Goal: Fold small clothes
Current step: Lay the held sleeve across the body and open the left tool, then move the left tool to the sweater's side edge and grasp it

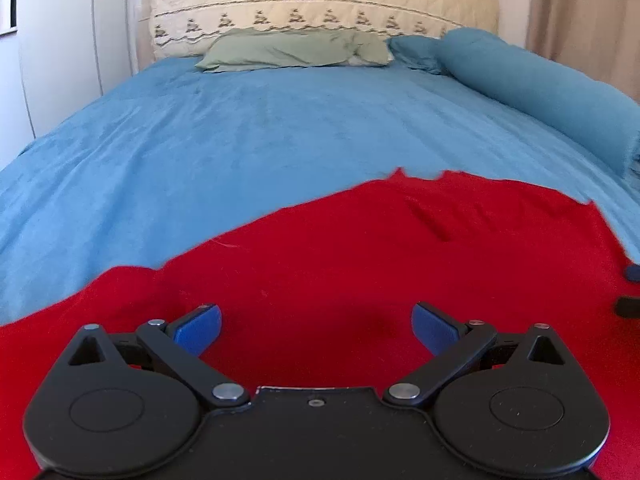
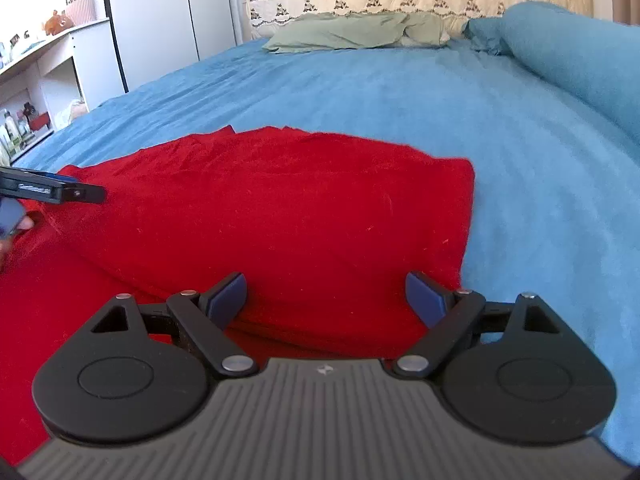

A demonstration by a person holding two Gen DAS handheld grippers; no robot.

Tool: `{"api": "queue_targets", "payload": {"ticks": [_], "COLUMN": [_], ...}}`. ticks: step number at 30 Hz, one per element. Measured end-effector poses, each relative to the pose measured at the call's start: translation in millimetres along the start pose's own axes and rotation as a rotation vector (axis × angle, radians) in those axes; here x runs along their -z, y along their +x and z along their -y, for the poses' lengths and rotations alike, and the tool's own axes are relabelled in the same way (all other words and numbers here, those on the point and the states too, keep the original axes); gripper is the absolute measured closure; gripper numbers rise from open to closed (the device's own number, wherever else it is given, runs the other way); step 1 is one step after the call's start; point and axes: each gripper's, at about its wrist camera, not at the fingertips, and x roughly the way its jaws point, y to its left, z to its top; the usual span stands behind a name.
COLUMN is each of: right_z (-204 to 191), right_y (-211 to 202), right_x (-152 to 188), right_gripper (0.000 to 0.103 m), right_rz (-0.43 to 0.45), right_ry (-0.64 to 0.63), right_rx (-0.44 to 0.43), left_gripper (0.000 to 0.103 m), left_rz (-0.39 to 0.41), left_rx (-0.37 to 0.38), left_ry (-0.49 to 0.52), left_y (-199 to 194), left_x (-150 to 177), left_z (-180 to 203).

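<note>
Your red garment [image 2: 280, 208] lies spread on the blue bedspread [image 2: 400, 92], at the near end of the bed, well short of the green pillow [image 2: 352, 32] at the far end. Its right side already looks doubled: there is a clean straight edge on the right and a layered ridge along the near edge, so you seem to be partway through, with at least one fold made. The left part is looser and rumpled, and it likely needs folding in and a final smoothing.

Your right gripper [image 2: 326, 300] hovers low over the near right part of the garment, fingers wide apart and holding nothing. Your left gripper [image 1: 316, 326] sits low over the cloth's left part, level with the bed, its fingers also spread and empty.
</note>
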Motion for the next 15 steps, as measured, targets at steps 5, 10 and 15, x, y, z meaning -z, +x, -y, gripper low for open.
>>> {"api": "queue_targets", "payload": {"ticks": [5, 10, 15], "right_z": [-8.7, -1.5, -12.2], "right_y": [-19.4, -15.9, -29.7], "right_x": [6.0, 14.9, 12.9], "right_gripper": [0.0, 0.001, 0.001], "right_rz": [0.007, -0.017, 0.011], "right_ry": [-0.027, 0.01, -0.018], "right_rx": [-0.02, 0.007, 0.08], "left_gripper": [0.0, 0.0, 0.0], "left_rz": [-0.03, -0.024, -0.044], "left_rx": [0.0, -0.017, -0.039], "left_ry": [0.033, -0.025, -0.034], "left_y": [-14.4, -11.7, -22.0], "left_x": [24.8, 35.9, 31.5], "left_z": [8.3, 3.5, 9.2]}}
